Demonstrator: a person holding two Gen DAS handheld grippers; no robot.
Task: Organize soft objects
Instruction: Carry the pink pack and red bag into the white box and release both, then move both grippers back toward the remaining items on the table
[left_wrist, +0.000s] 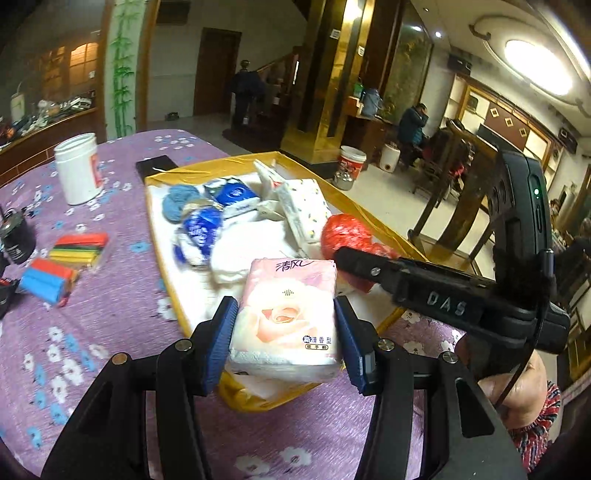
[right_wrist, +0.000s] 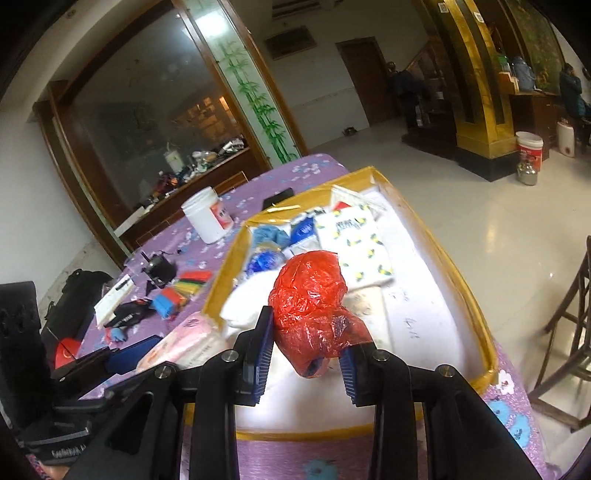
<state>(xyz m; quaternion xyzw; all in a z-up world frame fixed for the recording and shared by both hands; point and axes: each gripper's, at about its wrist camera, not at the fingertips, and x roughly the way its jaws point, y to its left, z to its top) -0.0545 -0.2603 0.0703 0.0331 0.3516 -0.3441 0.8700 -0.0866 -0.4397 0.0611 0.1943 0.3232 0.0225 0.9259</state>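
Left wrist view: our left gripper (left_wrist: 286, 338) clamps the pink tissue pack (left_wrist: 286, 317), long axis pointing up-frame over the yellow-rimmed tray (left_wrist: 159, 206). Right wrist view: right gripper (right_wrist: 303, 356) pinches the red plastic bag bundle (right_wrist: 310, 295), already above the tray's centre.

A large home-style living hall or family-run dining room: glossy tiled floor (right_wrist: 461, 177), gold-trimmed pillar (left_wrist: 332, 92), glass panel painted with green bamboo (right_wrist: 258, 99), wooden doors (left_wrist: 218, 70), dark wooden chairs (left_wrist: 454, 192), round ceiling lamp (left_wrist: 537, 66), and a counter under a purple flowered cloth (left_wrist: 110, 295).
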